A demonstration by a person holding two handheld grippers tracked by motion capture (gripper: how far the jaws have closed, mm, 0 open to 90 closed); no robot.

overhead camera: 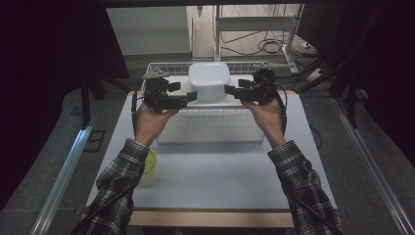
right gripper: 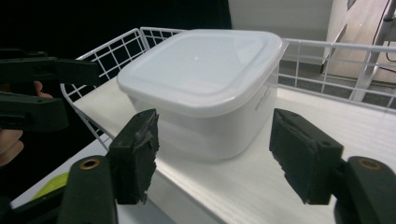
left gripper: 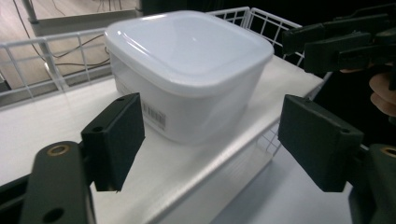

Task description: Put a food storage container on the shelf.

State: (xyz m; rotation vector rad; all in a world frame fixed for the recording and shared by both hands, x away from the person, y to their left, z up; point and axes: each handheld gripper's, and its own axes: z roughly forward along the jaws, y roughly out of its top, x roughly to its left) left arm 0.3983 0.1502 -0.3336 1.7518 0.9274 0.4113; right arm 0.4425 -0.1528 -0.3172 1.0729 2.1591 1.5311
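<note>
The white, square, lidded plastic container [overhead camera: 209, 81] stands upright on the flat white shelf board [overhead camera: 210, 128] of a white wire basket rack [overhead camera: 171, 66], near the board's far side, on the pale table [overhead camera: 220, 171]. The left gripper [overhead camera: 192, 96] and the right gripper [overhead camera: 230, 89] point at the container from opposite sides, each just beside a lower side wall; the high view does not settle whether a jaw tip touches it. In both gripper views the jaws stand open, with the container ahead of them and no pad pressing on it, so nothing is held. Judged from this, the step in hand is either the approach to a two-sided grasp or the release after setting the container down; the frames do not decide which. A grasp would call for both grippers to advance level until the pads [left gripper: 116, 135] flank a wall or the lid rim, then close evenly so the container does not tip. The left gripper view shows a printed label [left gripper: 154, 115] on a container wall. The right gripper view shows the person's fingers [right gripper: 11, 142] and a yellow-green object [right gripper: 49, 184] low at its left. The high view places this yellow-green object [overhead camera: 150, 164] on the table beside the left sleeve [overhead camera: 120, 186].
</note>
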